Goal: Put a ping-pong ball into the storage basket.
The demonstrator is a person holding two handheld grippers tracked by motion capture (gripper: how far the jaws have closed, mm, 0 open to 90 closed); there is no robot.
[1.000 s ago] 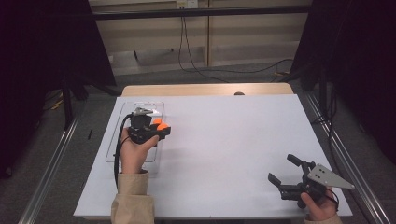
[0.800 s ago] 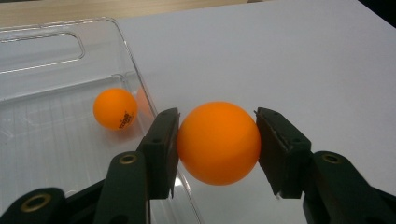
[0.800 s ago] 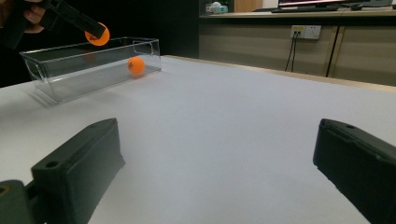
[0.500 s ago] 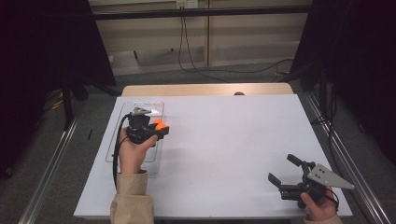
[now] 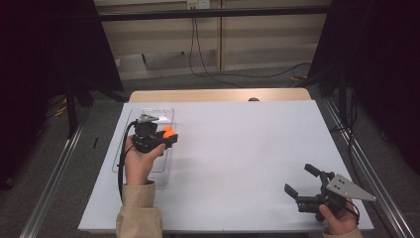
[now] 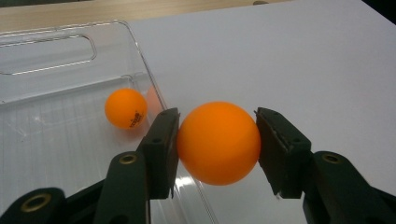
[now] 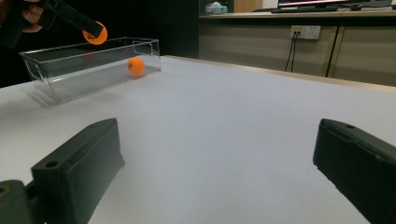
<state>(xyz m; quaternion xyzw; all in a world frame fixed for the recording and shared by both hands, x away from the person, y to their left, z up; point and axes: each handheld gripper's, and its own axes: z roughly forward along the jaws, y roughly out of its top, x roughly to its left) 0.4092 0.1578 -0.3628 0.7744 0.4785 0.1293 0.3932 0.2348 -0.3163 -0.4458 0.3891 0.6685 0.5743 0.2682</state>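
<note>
Two orange balls in play. Left gripper (image 6: 217, 144) clamps one ball (image 6: 218, 143) between its jaws, held above the right wall of the clear tray (image 5: 130, 119) at the table's far left. Second ball (image 6: 125, 108) lies inside the tray. Right gripper (image 5: 305, 179), near right on the white table (image 5: 237, 148), jaws wide apart, holding nothing.

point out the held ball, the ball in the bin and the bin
held ball (image 6: 218, 143), left gripper view, centre of its front
ball in bin (image 6: 125, 108), left gripper view, its middle
bin (image 7: 88, 46), right gripper view, top rim
</note>
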